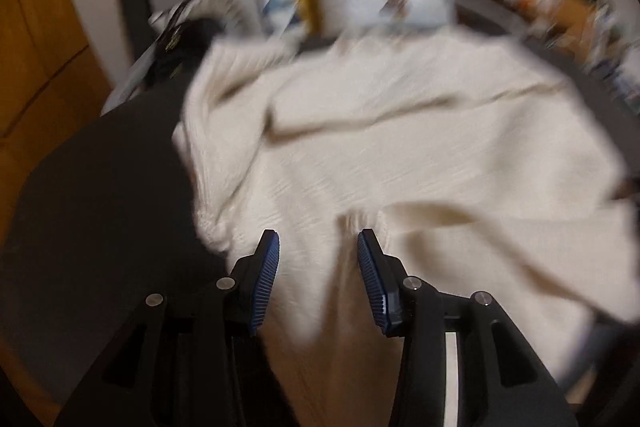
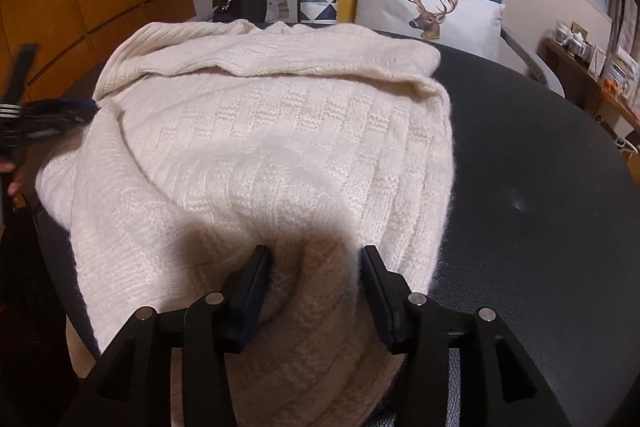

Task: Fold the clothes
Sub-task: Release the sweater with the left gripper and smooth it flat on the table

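The cream sweater point(image 2: 256, 131) is spread on the dark surface point(image 2: 540, 187), long axis running away from both claws. Its near hem is bunched between the right claw point(image 2: 316, 259), apparently gripped; the left claw point(image 1: 318, 243) is released above the left edge.

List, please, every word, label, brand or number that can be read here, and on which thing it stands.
None can be read.
Black bag: a pale mark, too small to read.
Deer cushion: a picture only, no words.
Shelf items: too small to read.
Left wrist view: blurred.
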Demonstrator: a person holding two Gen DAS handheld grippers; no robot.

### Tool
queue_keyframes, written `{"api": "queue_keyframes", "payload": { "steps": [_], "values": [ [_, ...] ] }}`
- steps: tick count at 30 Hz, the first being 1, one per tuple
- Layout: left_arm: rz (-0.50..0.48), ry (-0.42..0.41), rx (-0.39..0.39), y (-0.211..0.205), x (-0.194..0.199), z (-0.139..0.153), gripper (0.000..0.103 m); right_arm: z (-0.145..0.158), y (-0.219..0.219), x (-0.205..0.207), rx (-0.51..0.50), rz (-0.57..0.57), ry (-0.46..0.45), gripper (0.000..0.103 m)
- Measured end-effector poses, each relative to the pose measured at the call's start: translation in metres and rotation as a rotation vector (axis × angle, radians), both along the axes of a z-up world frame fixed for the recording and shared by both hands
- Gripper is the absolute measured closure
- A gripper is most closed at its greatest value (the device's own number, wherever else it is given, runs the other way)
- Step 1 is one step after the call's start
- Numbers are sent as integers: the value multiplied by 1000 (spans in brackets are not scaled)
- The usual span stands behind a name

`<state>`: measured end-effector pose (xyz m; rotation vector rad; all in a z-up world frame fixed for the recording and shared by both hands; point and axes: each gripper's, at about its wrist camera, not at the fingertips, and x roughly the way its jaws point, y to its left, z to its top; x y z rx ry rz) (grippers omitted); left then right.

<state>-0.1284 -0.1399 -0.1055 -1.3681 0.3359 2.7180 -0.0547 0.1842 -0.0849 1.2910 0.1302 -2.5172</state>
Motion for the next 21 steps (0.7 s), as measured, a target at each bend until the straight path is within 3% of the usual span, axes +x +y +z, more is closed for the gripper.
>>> {"api": "queue_keyframes", "payload": {
  "steps": [2,5,8,10,13,16,19,21],
  "values": [
    [80,-3,38,-9,-3,-5,22,0,3,3,0,0,0,54],
    [159,-75,254,-37,1,-17,21,1,10,7,-3,-2,-5,51],
    [61,-28,130,-21,23,-20,20,5,11,6,22,4,-42,49],
    [62,-16,116,-20,32,-20,20,19,11,2,29,-6,-43,50],
    [98,-40,154,-26,31,-14,20,55,22,-13,-34,-48,93,50],
    [178,17,213,-28,22,9,26,65,19,-55,76,-81,86,52],
    [195,48,304,-28,4,26,26,58,6,-93,174,-43,63,57],
    [177,17,275,-26,-13,24,26,50,-6,-111,199,-7,51,57]
  ]
}}
